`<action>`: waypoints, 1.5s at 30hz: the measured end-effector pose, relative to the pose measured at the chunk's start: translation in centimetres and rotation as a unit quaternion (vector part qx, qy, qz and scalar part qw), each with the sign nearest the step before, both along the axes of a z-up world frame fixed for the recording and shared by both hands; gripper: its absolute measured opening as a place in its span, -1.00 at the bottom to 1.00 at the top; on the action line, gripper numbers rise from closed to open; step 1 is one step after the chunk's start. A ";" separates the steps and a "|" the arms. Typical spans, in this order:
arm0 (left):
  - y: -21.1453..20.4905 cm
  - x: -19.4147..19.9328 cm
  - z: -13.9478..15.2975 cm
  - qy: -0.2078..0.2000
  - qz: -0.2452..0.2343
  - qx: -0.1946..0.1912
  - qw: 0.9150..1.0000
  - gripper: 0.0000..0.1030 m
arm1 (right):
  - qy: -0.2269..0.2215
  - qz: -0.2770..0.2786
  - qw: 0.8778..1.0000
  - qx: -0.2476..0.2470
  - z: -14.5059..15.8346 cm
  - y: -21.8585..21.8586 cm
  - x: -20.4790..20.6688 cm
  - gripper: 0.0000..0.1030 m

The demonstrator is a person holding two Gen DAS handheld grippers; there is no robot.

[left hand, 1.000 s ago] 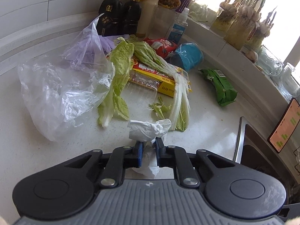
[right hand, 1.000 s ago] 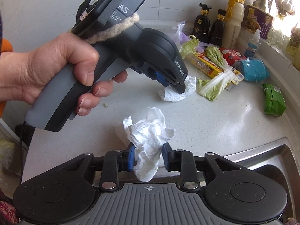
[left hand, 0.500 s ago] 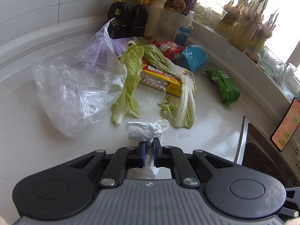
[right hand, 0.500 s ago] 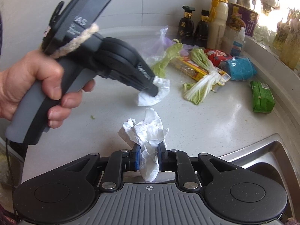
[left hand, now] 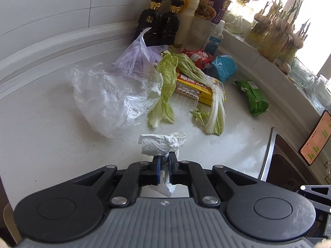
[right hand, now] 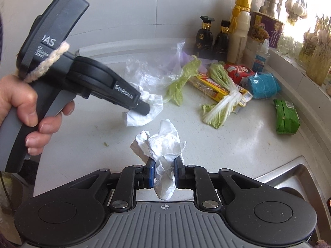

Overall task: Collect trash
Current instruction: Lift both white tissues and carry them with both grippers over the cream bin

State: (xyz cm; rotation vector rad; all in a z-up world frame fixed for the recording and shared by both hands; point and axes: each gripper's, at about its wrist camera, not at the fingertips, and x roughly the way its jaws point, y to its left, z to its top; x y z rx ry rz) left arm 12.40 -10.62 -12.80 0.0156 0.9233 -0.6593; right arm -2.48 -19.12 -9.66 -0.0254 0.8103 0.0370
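My left gripper is shut on a crumpled white tissue and holds it above the white counter. It also shows in the right wrist view, with its tissue at the tip. My right gripper is shut on a second crumpled white tissue. Further back lie a clear plastic bag, cabbage leaves, a yellow box, a red packet, a blue wad and a green packet.
Two dark bottles, a tall white bottle and a noodle cup stand at the back wall. A purple bag lies before them. Jars of sprouting garlic line the sill. A steel sink is at right.
Both grippers have lifted and drawn back with their tissues. The left jaws closed tighter on the tissue over the past second. The right jaws look slightly wider than half a second ago.
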 end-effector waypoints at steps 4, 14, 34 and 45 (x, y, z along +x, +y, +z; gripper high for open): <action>1.6 -0.4 0.2 0.002 0.010 -0.001 1.000 -0.88 | -0.001 0.004 1.000 -0.001 0.3 0.6 0.2 -0.69; 6.6 -0.9 1.3 0.004 0.047 0.001 0.999 -0.88 | 0.001 0.019 1.000 -0.001 1.4 2.8 0.7 -0.69; 18.9 -2.8 1.9 0.025 0.143 -0.003 0.989 -0.88 | 0.014 0.067 0.998 -0.016 4.4 12.1 3.6 -0.68; 25.8 -3.3 0.6 0.050 0.218 0.004 0.975 -0.87 | 0.029 0.128 0.991 0.005 3.6 18.2 6.0 -0.68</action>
